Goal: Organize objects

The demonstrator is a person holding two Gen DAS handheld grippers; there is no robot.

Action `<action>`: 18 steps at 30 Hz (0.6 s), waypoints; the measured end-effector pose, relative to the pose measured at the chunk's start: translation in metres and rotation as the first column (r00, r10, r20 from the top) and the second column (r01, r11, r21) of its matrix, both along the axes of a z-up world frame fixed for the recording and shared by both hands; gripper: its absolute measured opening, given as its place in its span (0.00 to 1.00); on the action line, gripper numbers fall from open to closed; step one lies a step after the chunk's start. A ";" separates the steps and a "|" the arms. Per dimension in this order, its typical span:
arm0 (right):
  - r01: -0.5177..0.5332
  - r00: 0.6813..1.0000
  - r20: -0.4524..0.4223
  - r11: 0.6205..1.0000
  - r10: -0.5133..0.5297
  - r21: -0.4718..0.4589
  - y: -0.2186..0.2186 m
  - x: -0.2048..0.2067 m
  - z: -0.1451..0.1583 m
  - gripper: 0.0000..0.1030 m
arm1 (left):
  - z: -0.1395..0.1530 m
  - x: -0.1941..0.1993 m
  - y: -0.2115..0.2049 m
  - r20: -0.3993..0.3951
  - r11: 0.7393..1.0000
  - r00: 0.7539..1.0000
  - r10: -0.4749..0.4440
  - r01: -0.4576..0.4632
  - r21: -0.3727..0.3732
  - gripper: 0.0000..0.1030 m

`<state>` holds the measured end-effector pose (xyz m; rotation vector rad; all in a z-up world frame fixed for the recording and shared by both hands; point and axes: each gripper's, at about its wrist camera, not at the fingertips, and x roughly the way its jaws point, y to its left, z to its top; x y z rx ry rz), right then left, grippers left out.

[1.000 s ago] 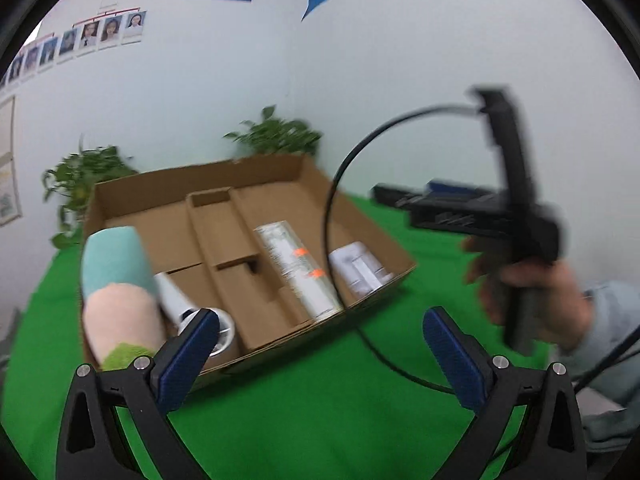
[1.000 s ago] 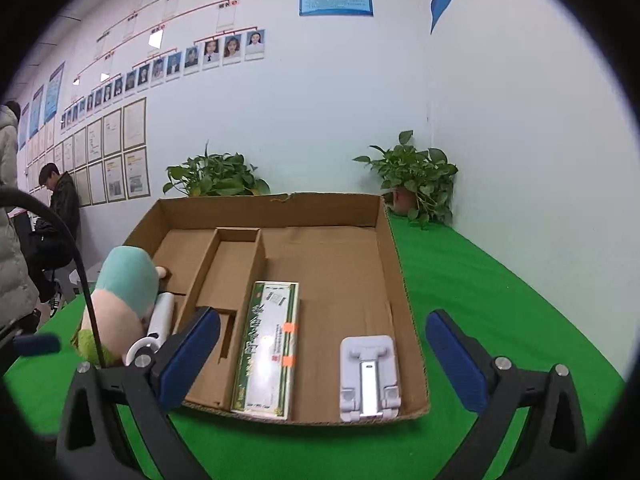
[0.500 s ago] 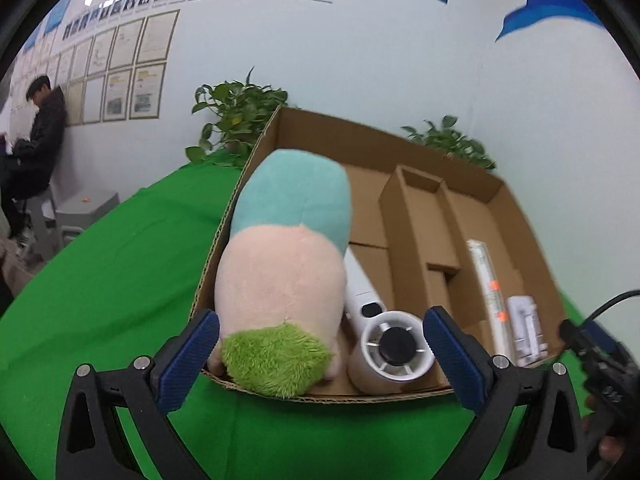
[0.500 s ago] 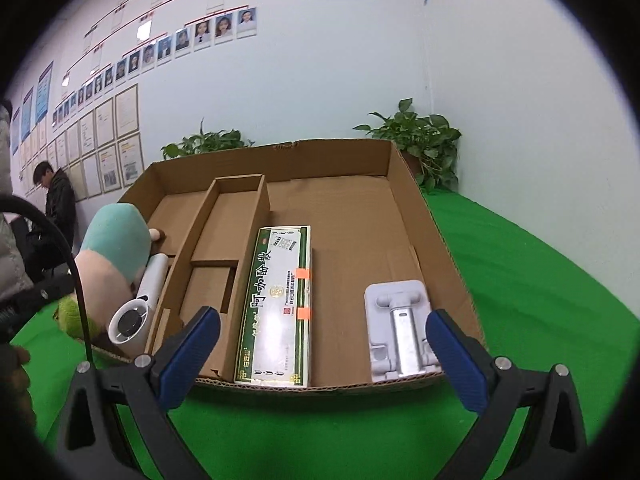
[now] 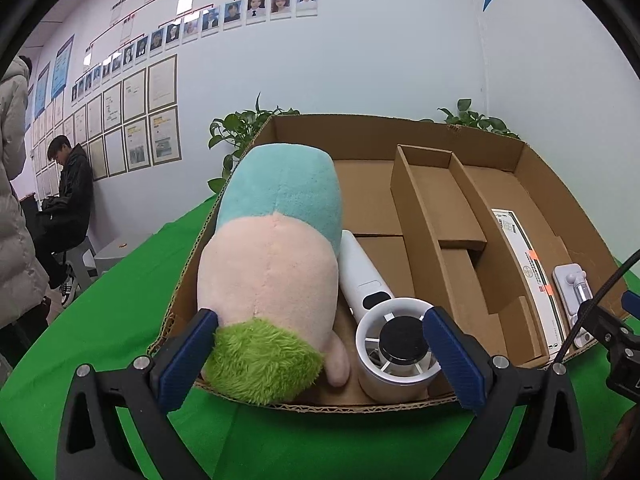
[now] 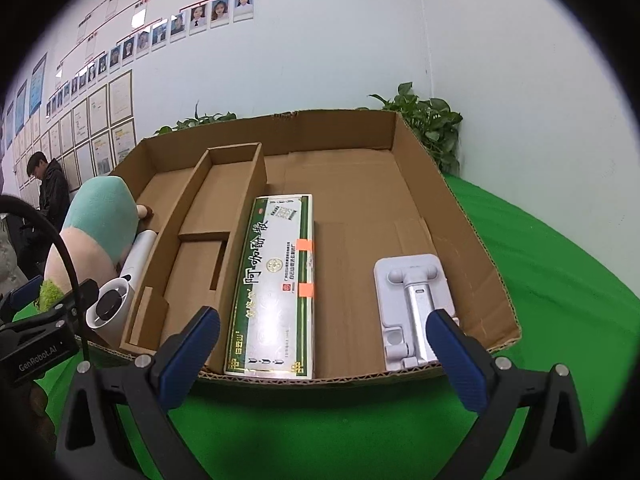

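Plush toy fills left view, phone stand right view

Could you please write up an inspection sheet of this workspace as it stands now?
Surface: green cloth, bare around the tray.
Job's things: cardboard tray holds plush toy, handheld fan, long green-and-white box, white phone stand.
Clutter: nothing seen.
Grippers: left gripper open, before toy and fan; right gripper open, before box and stand.
Cables: black cable by left gripper.
Surroundings: potted plants, framed wall papers, seated person.
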<state>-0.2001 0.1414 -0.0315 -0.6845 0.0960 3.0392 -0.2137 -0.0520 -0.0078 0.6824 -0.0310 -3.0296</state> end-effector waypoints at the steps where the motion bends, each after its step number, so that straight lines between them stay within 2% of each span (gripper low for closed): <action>1: 0.004 1.000 0.010 1.000 -0.004 -0.004 0.001 -0.002 -0.001 0.99 | 0.000 -0.001 0.001 0.005 1.000 1.000 0.002 -0.002 -0.002 1.00; 6: -0.002 0.994 0.107 0.999 0.006 -0.038 0.005 -0.016 -0.010 1.00 | -0.002 -0.010 0.009 0.047 0.998 0.998 0.035 -0.033 -0.053 1.00; 18: 0.011 0.989 0.147 0.999 -0.018 0.046 -0.006 -0.020 -0.016 1.00 | -0.006 -0.017 0.011 0.063 0.997 0.997 0.042 -0.038 -0.063 1.00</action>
